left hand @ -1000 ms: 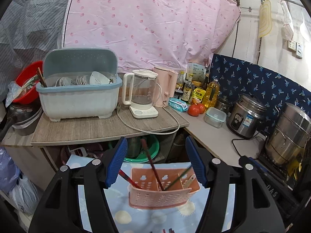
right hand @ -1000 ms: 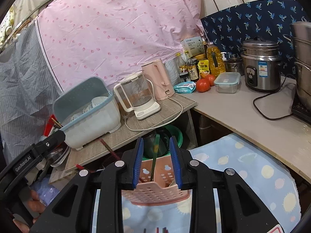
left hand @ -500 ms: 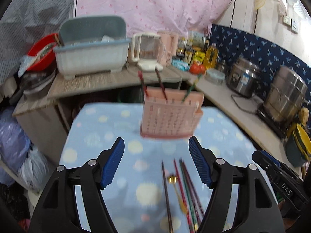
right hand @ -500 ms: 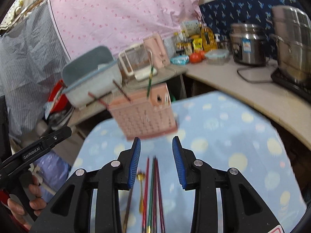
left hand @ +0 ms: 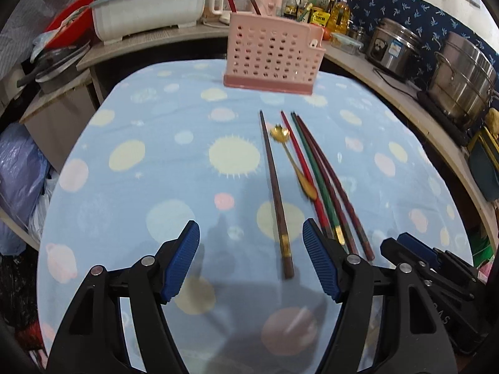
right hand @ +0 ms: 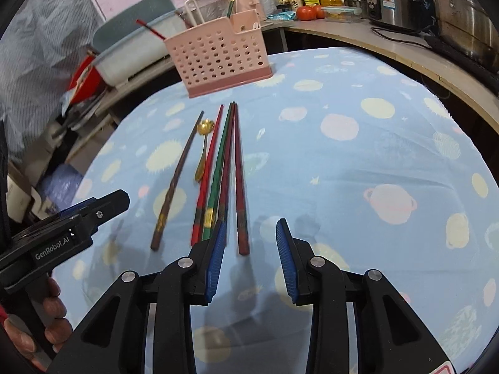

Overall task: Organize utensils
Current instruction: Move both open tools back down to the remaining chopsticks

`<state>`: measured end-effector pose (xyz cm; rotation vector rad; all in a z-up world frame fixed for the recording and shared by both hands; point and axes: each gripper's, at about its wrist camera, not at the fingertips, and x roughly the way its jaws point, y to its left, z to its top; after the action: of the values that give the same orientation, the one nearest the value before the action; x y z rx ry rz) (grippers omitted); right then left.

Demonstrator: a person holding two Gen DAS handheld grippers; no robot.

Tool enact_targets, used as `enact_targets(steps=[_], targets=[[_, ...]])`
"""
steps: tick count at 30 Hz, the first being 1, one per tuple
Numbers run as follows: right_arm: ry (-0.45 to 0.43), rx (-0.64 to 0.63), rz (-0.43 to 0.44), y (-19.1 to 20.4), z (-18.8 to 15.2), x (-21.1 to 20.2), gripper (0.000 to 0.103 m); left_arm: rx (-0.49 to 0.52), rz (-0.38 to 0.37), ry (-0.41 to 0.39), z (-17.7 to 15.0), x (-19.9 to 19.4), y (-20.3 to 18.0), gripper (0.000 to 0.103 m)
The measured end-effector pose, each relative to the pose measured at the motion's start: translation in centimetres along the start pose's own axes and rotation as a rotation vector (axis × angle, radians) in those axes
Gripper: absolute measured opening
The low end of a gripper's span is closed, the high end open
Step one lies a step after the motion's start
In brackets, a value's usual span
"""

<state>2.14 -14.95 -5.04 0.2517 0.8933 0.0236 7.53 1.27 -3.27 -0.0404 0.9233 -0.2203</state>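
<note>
A pink perforated utensil holder [left hand: 274,59] stands at the far side of the blue dotted tablecloth [left hand: 149,162], with chopsticks sticking out of it; it also shows in the right wrist view [right hand: 218,59]. Several chopsticks lie side by side in front of it: a brown one [left hand: 276,193], red, green and dark red ones [right hand: 218,171]. A gold spoon [left hand: 293,162] lies between them. My left gripper [left hand: 251,261] is open and empty, just short of the brown chopstick's near end. My right gripper [right hand: 251,260] is open and empty, with a dark red chopstick's [right hand: 240,187] end between its fingers.
A counter curves around the table with a dish rack [left hand: 146,9], kettles, bottles, tomatoes [right hand: 308,12], a rice cooker [left hand: 393,51] and a steel pot [left hand: 464,90]. The other gripper shows at the lower right of the left view [left hand: 436,265] and lower left of the right view [right hand: 62,233].
Both grippers have pulled back from the pink holder and tilted down over the table; the row of chopsticks and the spoon now lies right in front of them. The right gripper has opened wider.
</note>
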Motion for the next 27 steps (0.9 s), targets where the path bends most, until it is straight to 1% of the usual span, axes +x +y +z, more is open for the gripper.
enact_targets(steps=[4, 14, 18, 23, 25, 27], targets=[[0.002, -0.023, -0.005, 0.5, -0.5, 0.6, 0.031, 0.005, 0.000, 0.009, -1.2, 0.4, -0.2, 0.065], [0.018, -0.023, -0.026, 0.1, -0.4, 2.2, 0.021, 0.023, 0.000, 0.022, -2.1, 2.0, -1.0, 0.064], [0.016, -0.025, -0.027, 0.2, -0.3, 2.4, 0.021, 0.025, 0.007, 0.036, -2.1, 2.9, -1.2, 0.057], [0.012, -0.031, -0.031, 0.3, -0.3, 2.6, 0.021, 0.041, 0.026, 0.025, -2.2, 3.3, -1.4, 0.053], [0.009, -0.036, -0.036, 0.5, -0.3, 2.7, 0.021, 0.049, 0.035, 0.021, -2.2, 3.3, -1.5, 0.050], [0.007, -0.045, -0.044, 0.6, -0.3, 2.7, 0.020, 0.053, 0.043, 0.015, -2.3, 3.3, -1.5, 0.043]])
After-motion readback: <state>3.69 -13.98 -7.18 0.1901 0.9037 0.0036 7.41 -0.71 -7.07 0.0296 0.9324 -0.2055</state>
